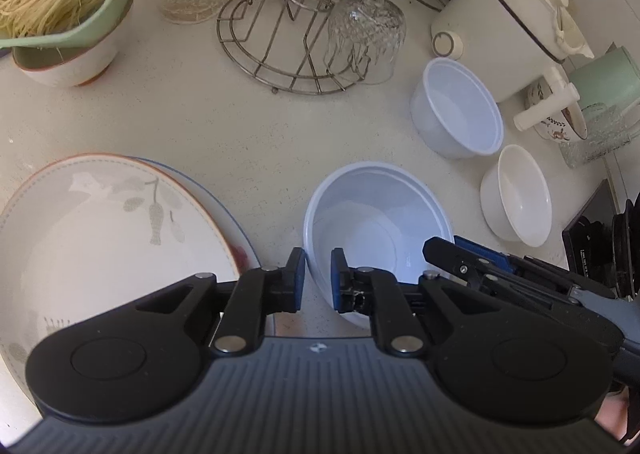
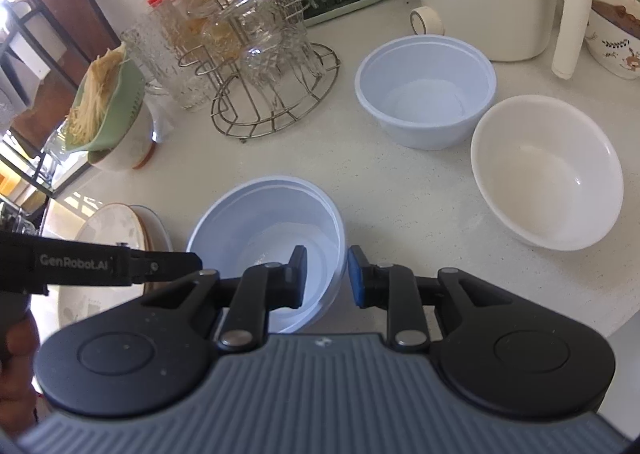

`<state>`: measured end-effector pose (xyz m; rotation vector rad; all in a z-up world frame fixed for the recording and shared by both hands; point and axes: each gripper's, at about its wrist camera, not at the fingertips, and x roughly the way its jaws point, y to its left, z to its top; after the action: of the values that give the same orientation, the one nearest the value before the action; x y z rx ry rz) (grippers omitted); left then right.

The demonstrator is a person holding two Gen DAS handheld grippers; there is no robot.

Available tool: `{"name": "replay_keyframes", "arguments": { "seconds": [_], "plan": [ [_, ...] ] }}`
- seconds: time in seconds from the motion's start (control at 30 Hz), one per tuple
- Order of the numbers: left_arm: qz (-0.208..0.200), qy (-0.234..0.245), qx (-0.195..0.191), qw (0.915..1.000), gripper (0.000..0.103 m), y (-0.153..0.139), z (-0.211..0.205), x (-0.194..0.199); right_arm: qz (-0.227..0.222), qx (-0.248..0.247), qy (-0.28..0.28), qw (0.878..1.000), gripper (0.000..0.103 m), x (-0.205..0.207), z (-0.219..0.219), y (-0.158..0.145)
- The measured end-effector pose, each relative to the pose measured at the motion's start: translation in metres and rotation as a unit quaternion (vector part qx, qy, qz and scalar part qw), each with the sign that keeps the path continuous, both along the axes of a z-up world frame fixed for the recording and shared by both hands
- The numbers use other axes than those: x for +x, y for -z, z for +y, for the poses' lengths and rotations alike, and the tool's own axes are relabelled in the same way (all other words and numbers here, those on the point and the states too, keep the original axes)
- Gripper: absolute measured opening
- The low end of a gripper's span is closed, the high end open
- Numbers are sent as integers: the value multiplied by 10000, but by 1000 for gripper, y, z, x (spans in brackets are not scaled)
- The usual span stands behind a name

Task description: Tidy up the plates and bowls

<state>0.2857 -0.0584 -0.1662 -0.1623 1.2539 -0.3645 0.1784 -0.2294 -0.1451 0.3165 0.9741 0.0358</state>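
Both the left tool (image 1: 318,280) and right tool (image 2: 326,276) pinch the smooth round plastic bowl's (image 1: 360,210) rim

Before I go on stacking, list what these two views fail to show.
- Lower plate: left wrist view shows only a rim sliver; the leaf-pattern plate covers it.
- Nested pale bowls: near rim hidden by the right gripper in the right wrist view; count uncertain.
- Bowl under the green colander: inside hidden.
- Left gripper: the pads' contact with the rim is unclear.
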Motion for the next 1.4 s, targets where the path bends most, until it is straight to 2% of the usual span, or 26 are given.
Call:
{"name": "replay_keyframes", "arguments": {
  "seconds": [0.2,0.33,0.77,1.13,1.4],
  "plan": [
    [-252,-113,-12,9996,17,-24,18,-1,-216,-63,-49,9997,27,-4,6,-19],
    [-510,-175,72,9985,17,-47,25,-12,-441,-235,-20,9988,31,-10,9,-36],
    [-1188,-404,-91,9920,17,-118,22,-52,-1052,-218,-169,9941,31,-32,5,-99],
    [-1367,-556,-145,9889,17,-143,18,-77,-1336,-275,-268,9903,31,-48,-1,-126],
    [-1486,-314,-115,9883,17,-149,14,-78,-1441,-357,56,9889,31,-58,-1,-134]
  ]
}}
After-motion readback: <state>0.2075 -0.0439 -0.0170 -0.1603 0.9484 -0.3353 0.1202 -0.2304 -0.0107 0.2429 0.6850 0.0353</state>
